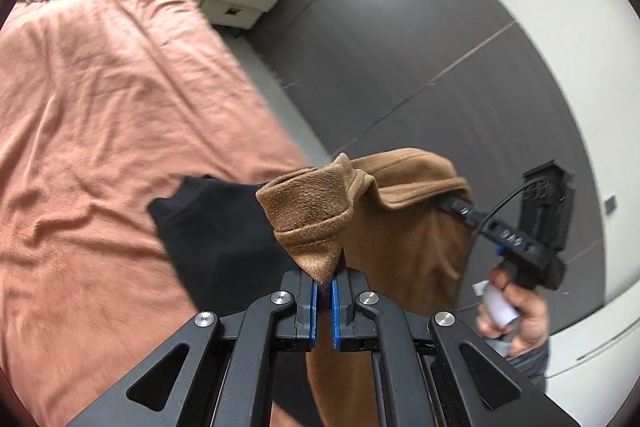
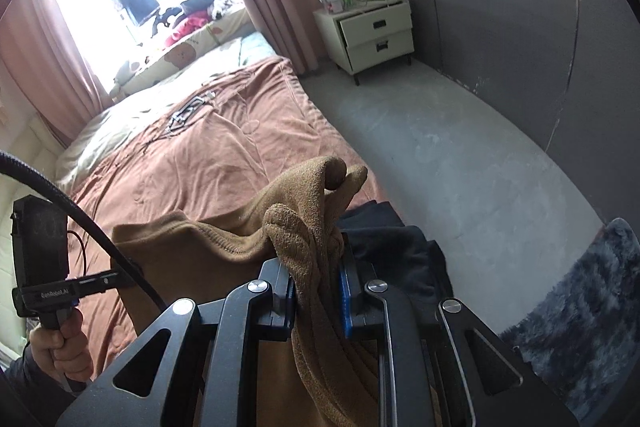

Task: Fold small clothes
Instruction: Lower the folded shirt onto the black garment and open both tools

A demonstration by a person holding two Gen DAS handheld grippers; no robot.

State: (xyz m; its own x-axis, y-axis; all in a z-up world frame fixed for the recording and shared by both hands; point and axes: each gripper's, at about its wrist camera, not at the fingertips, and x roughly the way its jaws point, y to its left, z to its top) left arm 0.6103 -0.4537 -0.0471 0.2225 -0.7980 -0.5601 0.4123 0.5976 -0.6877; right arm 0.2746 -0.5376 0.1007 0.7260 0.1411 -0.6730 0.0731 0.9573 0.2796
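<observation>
The bed [image 2: 224, 163], under its salmon-pink cover, fills the left wrist view from nine o'clock round to the centre and lies at about eleven o'clock in the right wrist view. The grey floor [image 2: 432, 163] runs off toward one o'clock there, up to a cream nightstand [image 2: 368, 35].

Over the bed's near edge hangs the brown garment [image 1: 400, 219], stretched between the two tools, so its long axis runs from one gripper to the other — roughly three o'clock to nine o'clock across either view. It seems to hang clear of the cover, though the lower part is hidden behind the tools. A black garment [image 1: 224, 227] lies just beyond it, at ten o'clock from the left pads.

The left gripper [image 1: 324, 301] is clenched on a hemmed corner of the brown cloth, which rises to twelve o'clock from its blue pads [image 1: 313, 311]. The right gripper [image 2: 316, 301] is clamped on a thicker bunch, folds spilling to twelve o'clock and trailing to six.

Each hand shows in the other's view: the right hand [image 1: 516, 311] at four o'clock, the left hand [image 2: 60, 347] at eight o'clock. My judgement: with the bed to the left, the left gripper is nearer the cover — lowering the spread cloth there likely comes next.
</observation>
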